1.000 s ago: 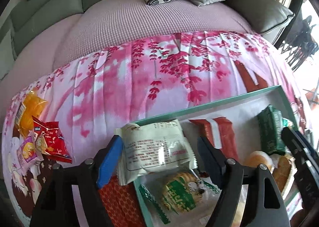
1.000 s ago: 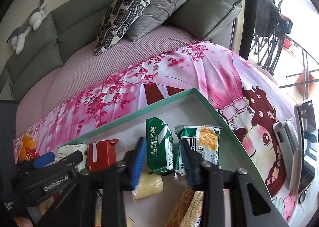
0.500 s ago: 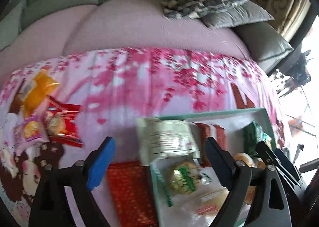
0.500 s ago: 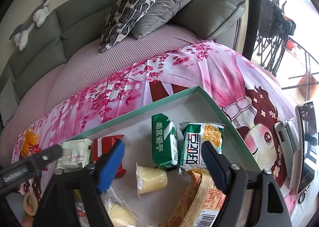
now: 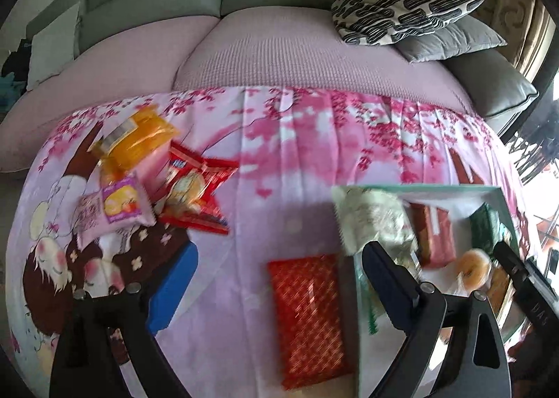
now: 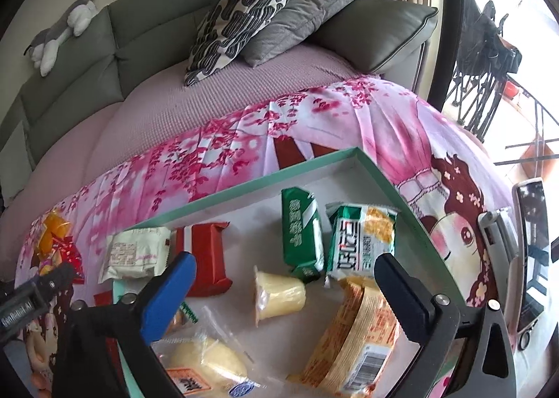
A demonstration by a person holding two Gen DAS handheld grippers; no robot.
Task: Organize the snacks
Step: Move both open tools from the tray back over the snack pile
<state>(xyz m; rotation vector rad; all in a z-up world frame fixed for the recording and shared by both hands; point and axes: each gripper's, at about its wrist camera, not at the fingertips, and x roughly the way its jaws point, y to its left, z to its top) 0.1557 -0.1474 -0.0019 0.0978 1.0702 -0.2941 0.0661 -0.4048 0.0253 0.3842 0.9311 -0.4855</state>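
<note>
The right gripper is held just above the tray, its jaws spread wide after just opening, with nothing gripped; a jelly cup lies on the tray floor below the gap, untouched by either pad. Nearest the camera inside the tray, a clear bag with a pale bun and an orange-striped pack are seen. Beyond the cup, a dark green pack and a green-and-white pack lie side by side toward the tray's far right corner, and a red pack and a white pack lie toward its far left side, the white one overlapping the rim. The left gripper is held outside the tray's left edge, over the pink cloth; its jaws have also just been opening and are now wide apart, with nothing clasped. A red patterned pack lies on the cloth below the gap, just beside the tray. Well left of the tray, a small heap is seen on the cloth: a pink pack, a red bag and, farthest, an orange bag. Behind the cloth, a sofa with two cushions is seen.
</note>
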